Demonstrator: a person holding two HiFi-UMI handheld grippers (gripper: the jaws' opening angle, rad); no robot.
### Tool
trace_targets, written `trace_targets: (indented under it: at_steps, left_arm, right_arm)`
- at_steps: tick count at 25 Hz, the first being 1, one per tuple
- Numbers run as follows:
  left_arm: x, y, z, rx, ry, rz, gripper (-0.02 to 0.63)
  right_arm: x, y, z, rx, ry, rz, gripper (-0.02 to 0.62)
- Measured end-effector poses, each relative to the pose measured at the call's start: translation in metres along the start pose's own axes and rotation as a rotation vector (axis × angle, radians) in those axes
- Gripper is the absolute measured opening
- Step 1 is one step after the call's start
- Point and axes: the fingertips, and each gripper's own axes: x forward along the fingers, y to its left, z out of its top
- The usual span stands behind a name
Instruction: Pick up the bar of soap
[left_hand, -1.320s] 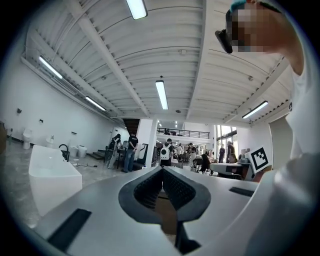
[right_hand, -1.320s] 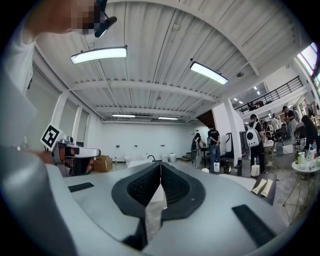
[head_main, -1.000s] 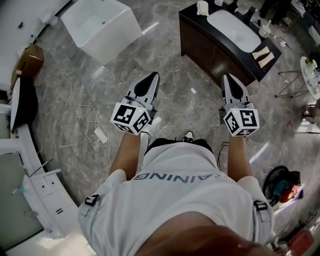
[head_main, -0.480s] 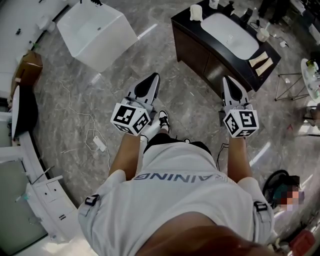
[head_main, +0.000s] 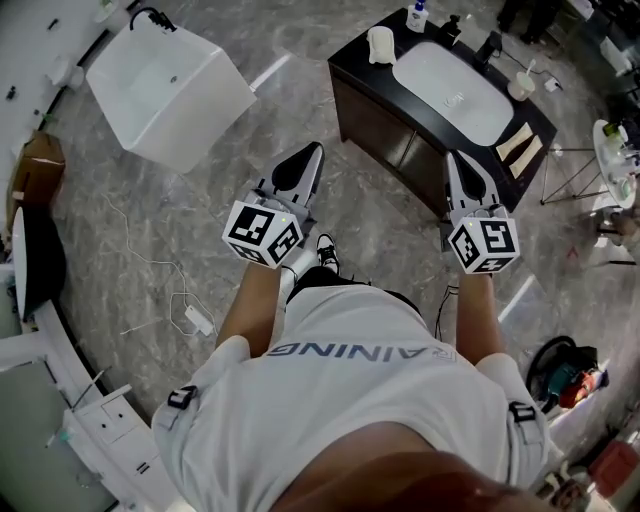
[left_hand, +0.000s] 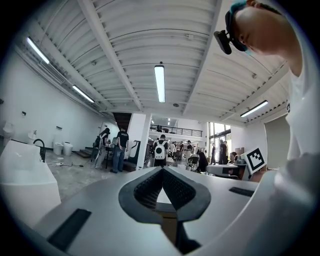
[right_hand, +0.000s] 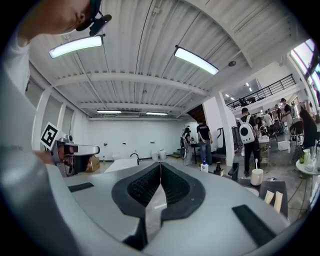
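Observation:
A dark vanity cabinet (head_main: 385, 120) with a white basin (head_main: 450, 85) stands ahead at the upper right of the head view. On its top are a cream cup-like thing (head_main: 380, 45), a pump bottle (head_main: 417, 15) and two beige strips (head_main: 525, 150). I cannot tell which item, if any, is the bar of soap. My left gripper (head_main: 310, 152) is held at waist height over the floor, jaws shut and empty (left_hand: 162, 169). My right gripper (head_main: 456, 157) points at the cabinet's near edge, also shut and empty (right_hand: 160, 164). The right gripper view shows the bottle (right_hand: 203, 166) and a white cup (right_hand: 257, 176).
A white square washbasin unit (head_main: 165, 85) stands on the marble floor at the upper left. A white cable and adapter (head_main: 198, 320) lie on the floor to the left. A metal stand (head_main: 575, 165) is right of the cabinet. Several people stand far off (left_hand: 160, 150).
The person has stepped forward: the vanity and the white basin unit have slid down and nearer in the head view. Both grippers keep the same pose, shut.

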Motion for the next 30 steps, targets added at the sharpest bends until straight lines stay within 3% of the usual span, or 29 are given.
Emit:
trace_targets:
  at_steps: [15, 24, 30]
  left_arm:
    - [0.070, 0.186, 0.013, -0.023, 0.029, -0.061, 0.008]
    - [0.111, 0.221, 0.003, -0.052, 0.046, -0.079, 0.009]
    - [0.165, 0.227, 0.008, -0.011, 0.053, -0.072, 0.009]
  right_arm:
    - [0.186, 0.038, 0.016, -0.010, 0.040, -0.037, 0.014]
    - [0.232, 0.009, 0.014, -0.007, 0.050, -0.074, 0.014]
    - [0.264, -0.038, 0.020, -0.021, -0.007, -0.085, 0.014]
